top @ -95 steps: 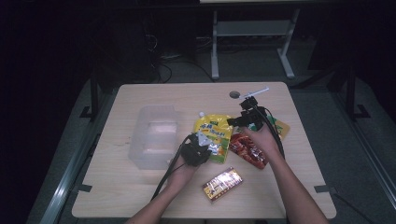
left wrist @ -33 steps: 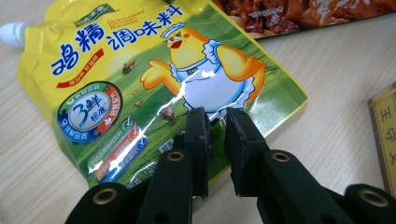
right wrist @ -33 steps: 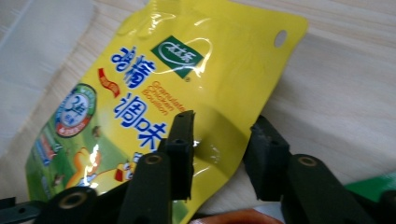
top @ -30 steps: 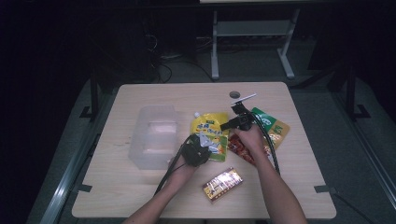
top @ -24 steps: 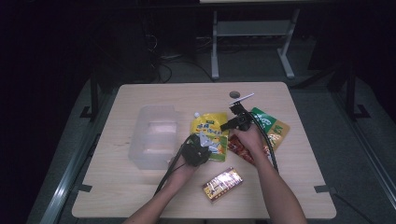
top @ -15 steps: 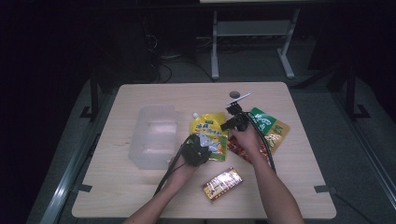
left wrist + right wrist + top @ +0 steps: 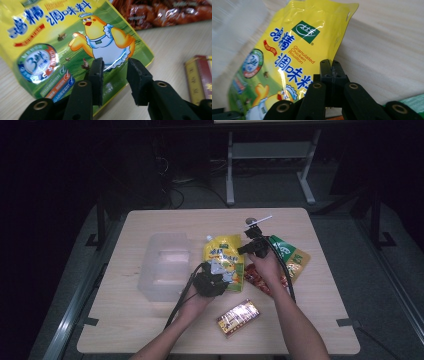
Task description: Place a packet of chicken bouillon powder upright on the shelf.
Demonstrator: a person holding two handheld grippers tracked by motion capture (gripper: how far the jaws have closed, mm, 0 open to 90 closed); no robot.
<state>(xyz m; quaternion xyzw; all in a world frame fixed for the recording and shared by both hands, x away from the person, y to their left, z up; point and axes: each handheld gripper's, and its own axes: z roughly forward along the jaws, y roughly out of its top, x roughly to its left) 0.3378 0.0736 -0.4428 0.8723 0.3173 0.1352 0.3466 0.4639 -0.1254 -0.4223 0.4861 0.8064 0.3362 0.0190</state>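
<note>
A yellow chicken-seasoning pouch [image 7: 223, 256] lies mid-table. In the left gripper view my left gripper [image 7: 113, 66] stands open just over the pouch's [image 7: 50, 37] lower edge, one jaw on each side of the printed chick, nothing held. From above, the left gripper [image 7: 209, 281] sits at the pouch's near end. My right gripper [image 7: 244, 250] is at the pouch's right edge. In the right gripper view its jaws [image 7: 332, 66] are shut at that edge of the pouch [image 7: 287, 50], which looks slightly raised off the table.
A clear plastic container [image 7: 167, 265] stands left of the pouch. A red snack packet [image 7: 256, 276] and a green packet [image 7: 289, 255] lie to the right, under the right hand. A gold and red bar [image 7: 239, 316] lies near the front edge.
The right gripper has moved left from over the red and green packets to the pouch's right edge. The left gripper has stayed at the pouch's near end.
</note>
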